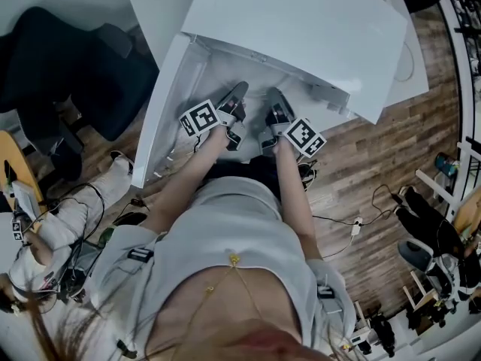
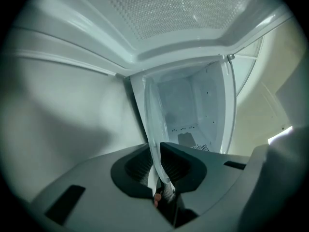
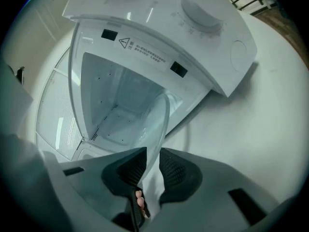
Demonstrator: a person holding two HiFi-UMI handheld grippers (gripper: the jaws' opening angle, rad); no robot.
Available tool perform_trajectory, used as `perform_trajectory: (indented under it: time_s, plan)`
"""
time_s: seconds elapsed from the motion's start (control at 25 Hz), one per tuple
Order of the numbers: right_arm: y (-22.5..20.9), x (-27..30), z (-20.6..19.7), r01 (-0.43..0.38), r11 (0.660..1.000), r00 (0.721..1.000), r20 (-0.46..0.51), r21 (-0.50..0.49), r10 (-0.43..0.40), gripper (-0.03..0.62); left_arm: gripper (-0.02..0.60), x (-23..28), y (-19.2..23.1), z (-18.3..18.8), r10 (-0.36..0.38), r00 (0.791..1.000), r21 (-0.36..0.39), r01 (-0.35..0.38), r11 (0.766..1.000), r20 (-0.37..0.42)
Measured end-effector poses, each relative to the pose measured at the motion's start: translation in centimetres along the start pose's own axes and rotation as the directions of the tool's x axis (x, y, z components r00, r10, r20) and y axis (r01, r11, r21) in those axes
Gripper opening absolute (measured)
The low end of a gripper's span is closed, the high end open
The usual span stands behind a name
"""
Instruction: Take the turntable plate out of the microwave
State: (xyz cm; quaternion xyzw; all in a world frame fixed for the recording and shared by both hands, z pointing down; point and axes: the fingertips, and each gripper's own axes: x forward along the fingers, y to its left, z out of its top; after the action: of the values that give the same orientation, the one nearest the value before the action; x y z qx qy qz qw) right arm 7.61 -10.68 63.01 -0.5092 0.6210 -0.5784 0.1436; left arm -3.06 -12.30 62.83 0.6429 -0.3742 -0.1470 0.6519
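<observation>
The grasp looked done and the carrying-out only partly so. Both claws stood at the mouth of the open microwave [image 1: 301, 21], whose door [image 1: 161, 119] hung swung out to the left. The left claw [image 1: 239, 96] was narrowed onto the near rim of the turntable plate [image 2: 153, 124]. In the left gripper view its ribbed pads [image 2: 179, 166] pressed the glass from both faces. The right claw [image 1: 276, 100] pinched the same rim further to the right, and the right gripper view showed the clear glass [image 3: 157, 124] wedged between its jaws. The plate sat between the two claws at the front of the cavity [image 2: 188, 110], reaching from them toward the far wall. Whether its far edge had cleared the opening I could not tell (the head view barely showed the glass at all). Drawing it fully out toward the person and setting it down somewhere seemed to remain. Being a round disc, the plate had no real long axis. Each gripper view showed it edge-on, and judged against the cavity walls it lay roughly flat, faces up and down, with its near edge toward the person and its far edge toward the back of the microwave.
</observation>
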Motion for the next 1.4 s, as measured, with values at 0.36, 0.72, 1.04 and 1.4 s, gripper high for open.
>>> perform_trajectory:
  time_s: [0.36, 0.72, 1.04, 1.4]
  plan:
    - [-0.8, 0.4, 0.6, -0.053, 0.998, 0.998, 0.028, -0.018, 0.053, 0.172, 0.063, -0.4, 0.4, -1.1, 0.009, 1.0, -0.013, -0.009, 1.0, -0.005]
    - [-1.3, 2.4, 3.1, -0.065, 0.996, 0.996, 0.061, 0.064, 0.061, 0.086, 0.075, 0.0, 0.4, -1.8, -0.004, 1.0, 0.052, 0.005, 0.999, -0.014]
    - [-1.3, 2.3, 3.1, -0.077, 0.995, 0.996, 0.049, 0.06, 0.074, 0.086, 0.212, 1.0, 1.3, 3.5, 0.047, 0.995, 0.206, -0.065, 0.976, 0.092]
    - [-1.3, 2.1, 3.1, -0.086, 0.993, 0.995, 0.053, 0.085, 0.081, 0.078, 0.092, 2.8, 0.3, 6.1, -0.02, 0.989, 0.142, -0.001, 0.99, 0.147]
